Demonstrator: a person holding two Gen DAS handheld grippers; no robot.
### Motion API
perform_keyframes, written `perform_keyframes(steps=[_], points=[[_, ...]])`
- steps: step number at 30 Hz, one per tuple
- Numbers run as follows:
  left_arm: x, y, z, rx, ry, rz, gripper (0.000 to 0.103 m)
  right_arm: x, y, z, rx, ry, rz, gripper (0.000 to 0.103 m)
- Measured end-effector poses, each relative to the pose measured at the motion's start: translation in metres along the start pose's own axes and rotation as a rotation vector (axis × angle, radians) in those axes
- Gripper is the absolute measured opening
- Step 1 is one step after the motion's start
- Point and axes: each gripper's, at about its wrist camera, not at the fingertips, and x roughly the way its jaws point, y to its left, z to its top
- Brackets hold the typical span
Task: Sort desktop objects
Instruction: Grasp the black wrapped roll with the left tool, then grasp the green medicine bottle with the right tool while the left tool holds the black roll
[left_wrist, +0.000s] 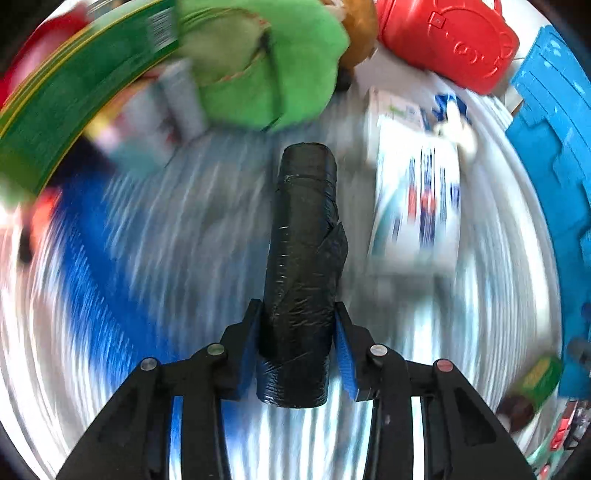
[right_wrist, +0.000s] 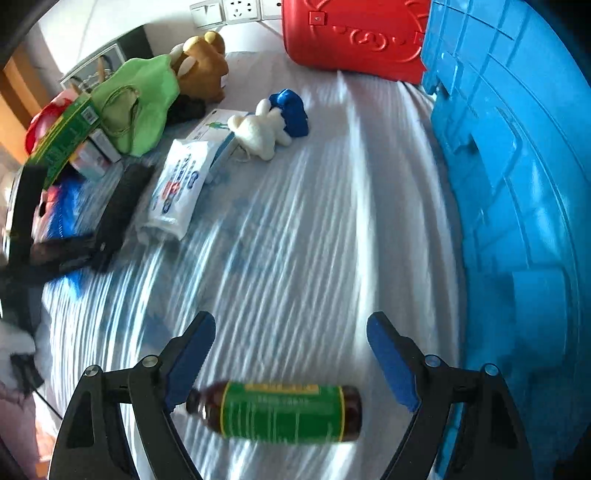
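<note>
left claw (left_wrist: 298, 354) is clamped on the black roll (left_wrist: 304, 258), pads biting only its lower end, and most of the roll sticks out past the tips, so there's the worry: a grip that low on a slick wrapped tube could let it swing or slide out if the hand jerks, and the blur all over this view says the hand is travelling fast. ahead of the roll the green cloth (left_wrist: 258, 62) and the green box (left_wrist: 74, 110) crowd the bed's far left corner, so the long free end could clip them on the way. just right of it lies the white pack (left_wrist: 417, 206), close enough to get nudged too. over to the right claw (right_wrist: 291, 354), fingers standing apart, nothing pressed between them; the bottle (right_wrist: 277, 410) lies on its side on the striped sheet (right_wrist: 295, 240), crosswise between the fingers but back near their roots, cap at the left finger, seemingly untouched. risk here is a round bottle on soft bedding, which could roll off if a pad bumps it before both close. the blue bin (right_wrist: 517, 184) stands along the bed's right edge, just beside that claw, and the right finger could catch its wall on a careless swing.
</note>
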Motion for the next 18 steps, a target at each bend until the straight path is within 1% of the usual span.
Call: perform_keyframes(steps=[1,3,6,7,8,9,11,12,14,15,17,18], points=[[-0.006,0.004,-0.016,-0.014,0.007,-0.001,0.036,0.0,-0.001,-0.003,0.0,-0.001,0.0,0.085],[-0.01,0.003,-0.034,-0.032,0.016,-0.001,0.036,-0.004,-0.001,-0.014,-0.002,-0.004,-0.014,0.085],[-0.02,-0.003,-0.063,-0.047,0.035,-0.025,0.036,-0.011,-0.001,-0.031,0.0,-0.002,-0.033,0.085],[-0.021,-0.009,-0.068,-0.044,0.037,-0.021,0.036,-0.014,-0.002,-0.036,0.0,0.0,-0.042,0.082],[-0.024,-0.01,-0.077,-0.043,0.038,-0.02,0.036,-0.016,-0.002,-0.041,-0.005,0.002,-0.053,0.075],[-0.027,-0.014,-0.086,-0.041,0.041,-0.02,0.036,-0.018,-0.001,-0.047,-0.023,0.008,-0.058,0.072],[-0.031,-0.019,-0.097,-0.044,0.045,-0.023,0.036,-0.02,-0.001,-0.056,-0.041,0.016,-0.057,0.071],[-0.034,-0.023,-0.105,-0.048,0.046,-0.022,0.036,-0.021,-0.002,-0.063,-0.055,0.021,-0.043,0.071],[-0.035,-0.029,-0.115,-0.053,0.048,-0.018,0.036,-0.022,0.002,-0.071,-0.101,0.029,-0.014,0.072],[-0.038,-0.033,-0.122,-0.061,0.049,-0.013,0.036,-0.022,0.004,-0.076,-0.134,0.03,-0.014,0.075],[-0.043,-0.039,-0.135,-0.069,0.05,-0.011,0.036,-0.017,0.008,-0.083,-0.19,0.033,-0.031,0.086],[-0.045,-0.043,-0.14,-0.073,0.052,-0.012,0.036,-0.015,0.007,-0.086,-0.208,0.025,-0.048,0.087]])
